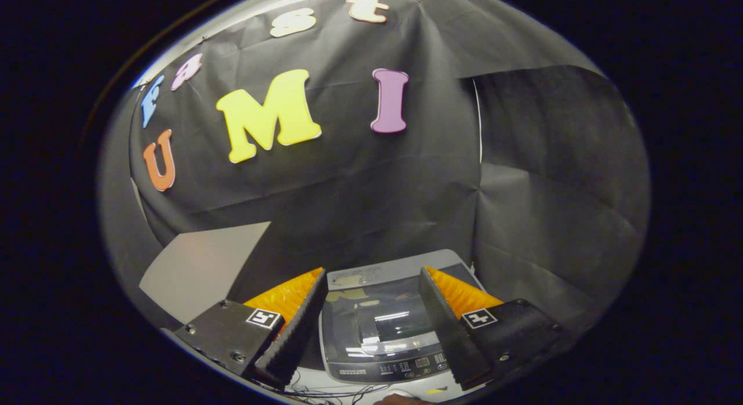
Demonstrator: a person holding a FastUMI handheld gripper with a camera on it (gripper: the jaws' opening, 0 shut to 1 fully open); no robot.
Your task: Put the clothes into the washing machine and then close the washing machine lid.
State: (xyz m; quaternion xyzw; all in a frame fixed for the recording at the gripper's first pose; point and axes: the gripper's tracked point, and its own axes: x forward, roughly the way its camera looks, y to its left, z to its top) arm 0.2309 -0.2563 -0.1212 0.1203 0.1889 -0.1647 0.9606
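A staged recording booth, not a home: creased black cloth (406, 190) hangs as its walls, and a small top-loading washing machine (383, 329) stands against it, loose cables (325, 390) trailing at its front.

I am holding my gripper (371, 312) high, pointing forward and tilting slightly down. Fingers (296, 329) are standing wide apart, nothing between pads, nothing touching them. Both fingers are reaching forward about evenly, ribbed inner faces turning toward each other. Small part of hand (400, 399) is showing just below fingers.
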